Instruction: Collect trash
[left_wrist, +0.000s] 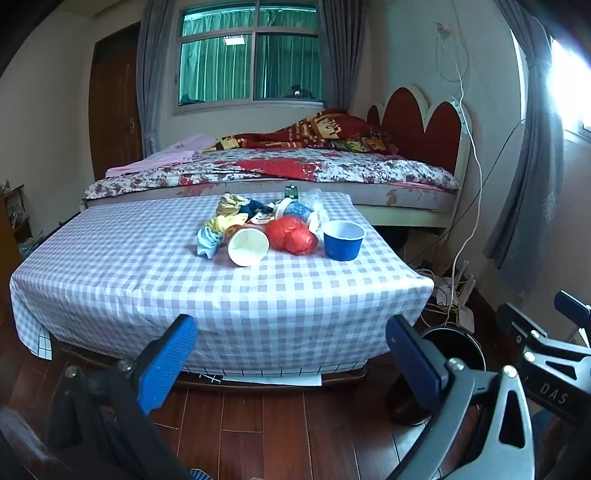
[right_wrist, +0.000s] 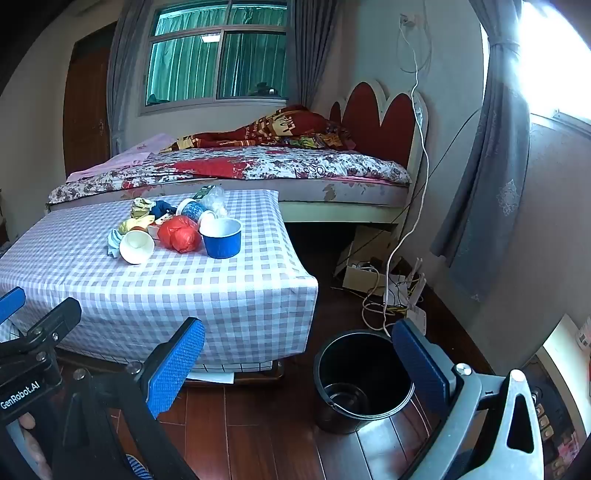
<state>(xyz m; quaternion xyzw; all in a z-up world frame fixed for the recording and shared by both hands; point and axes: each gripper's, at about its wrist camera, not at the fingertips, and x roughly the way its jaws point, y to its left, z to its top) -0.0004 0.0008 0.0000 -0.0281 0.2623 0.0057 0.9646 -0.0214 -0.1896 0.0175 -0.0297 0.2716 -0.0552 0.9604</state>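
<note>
Table (left_wrist: 147, 280) stands in front of the bed (left_wrist: 280, 170), trash pile on its far right part: upright bowl (left_wrist: 343, 240) rightmost, crumpled bag (left_wrist: 291, 234) touching just left of it, tipped cup (left_wrist: 247, 245) left of the bag, crumpled wrappers (left_wrist: 221, 221) left and behind the cup, another tipped cup (left_wrist: 295, 210) and clear plastic (left_wrist: 316, 197) behind the bag. Bin (right_wrist: 364, 380) sits on the floor (right_wrist: 258, 424) right of the table's near right corner, a small container (right_wrist: 345, 398) inside it. Cables (right_wrist: 384, 295) and a cardboard box (right_wrist: 360, 277) lie on the floor behind the bin, near the headboard (right_wrist: 380, 114).
</note>
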